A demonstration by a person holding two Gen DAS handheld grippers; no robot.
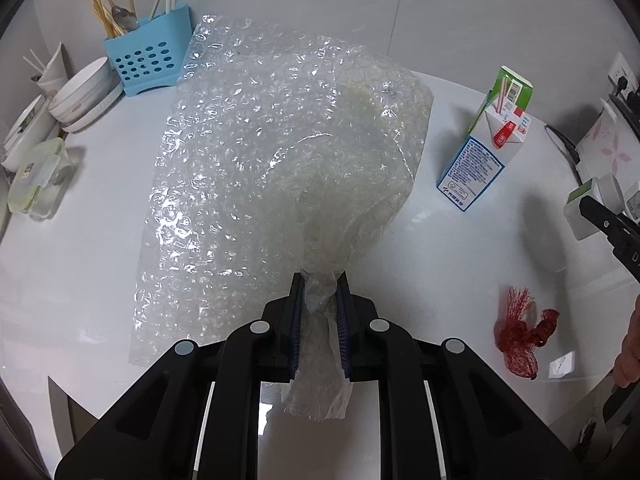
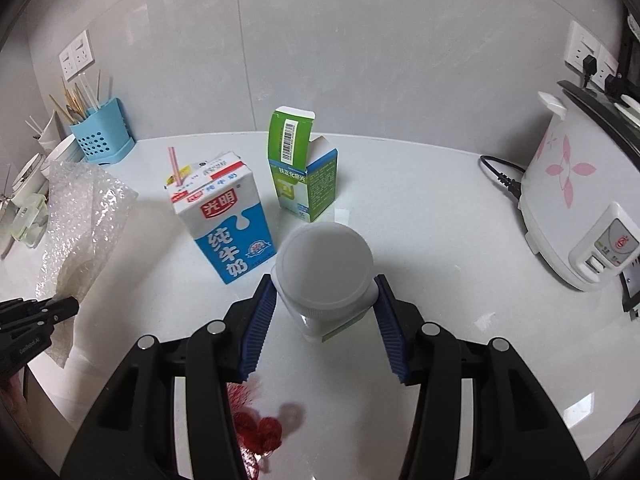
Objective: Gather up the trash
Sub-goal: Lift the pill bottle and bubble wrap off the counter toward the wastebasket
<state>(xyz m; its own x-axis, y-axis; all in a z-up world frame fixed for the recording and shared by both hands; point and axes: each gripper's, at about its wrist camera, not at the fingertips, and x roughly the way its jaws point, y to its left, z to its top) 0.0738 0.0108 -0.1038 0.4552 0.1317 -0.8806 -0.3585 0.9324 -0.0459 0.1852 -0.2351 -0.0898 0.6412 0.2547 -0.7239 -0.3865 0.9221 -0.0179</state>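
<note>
Now we hold trash in both: left gripper (image 1: 320,300) fingers pinched tight on bubble wrap (image 1: 280,152), frame centre; right gripper (image 2: 324,300) fingers half-spread, clamping white jar (image 2: 324,268). Next probably needs a bin, none visible.

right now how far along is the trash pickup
Nothing looks binned yet; no bin shows. In hand: left tongs pinch the bubble wrap, right tongs hold a white bottle. Left on the counter: milk carton, green box, red netting.
</note>
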